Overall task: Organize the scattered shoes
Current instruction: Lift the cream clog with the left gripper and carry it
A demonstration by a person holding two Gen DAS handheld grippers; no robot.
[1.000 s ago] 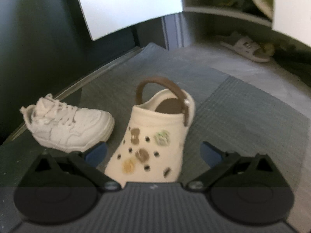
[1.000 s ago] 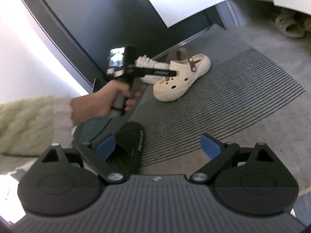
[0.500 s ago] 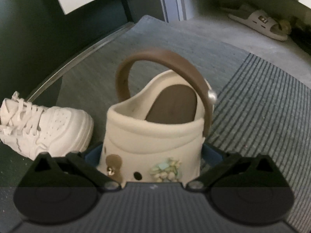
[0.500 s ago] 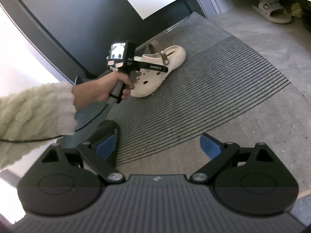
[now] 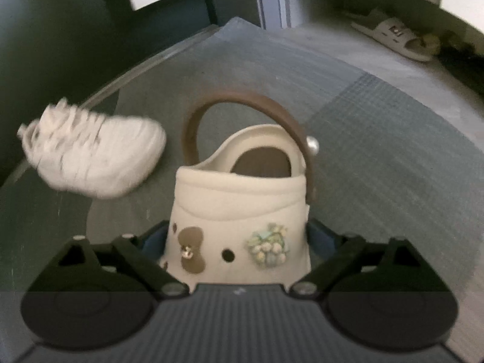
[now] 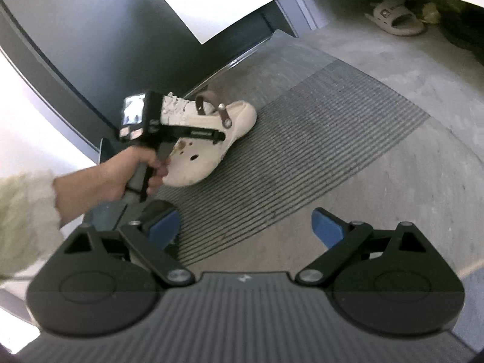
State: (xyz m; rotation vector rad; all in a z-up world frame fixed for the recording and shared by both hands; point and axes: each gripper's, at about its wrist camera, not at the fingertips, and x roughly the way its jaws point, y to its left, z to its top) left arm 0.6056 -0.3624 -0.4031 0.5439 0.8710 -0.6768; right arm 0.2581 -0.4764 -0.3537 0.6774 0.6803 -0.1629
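A cream clog (image 5: 242,211) with a brown heel strap and charms sits between the fingers of my left gripper (image 5: 239,239), which is shut on its toe part and holds it lifted off the mat. The clog (image 6: 211,145) and the left gripper (image 6: 193,134) also show in the right wrist view. A white sneaker (image 5: 90,157) lies on the floor to the left, blurred. My right gripper (image 6: 245,230) is open and empty above the ribbed mat (image 6: 317,127).
A beige slide sandal (image 5: 393,37) lies at the far right under a white cabinet; it also shows in the right wrist view (image 6: 396,19). A dark wall and a metal door rail (image 5: 136,75) run along the left. A black object (image 6: 157,211) lies by my right gripper's left finger.
My left gripper has closed on the clog and lifted it; the sneaker now looks lower and farther away. My right gripper has swung right, so the black slide is mostly out of view.
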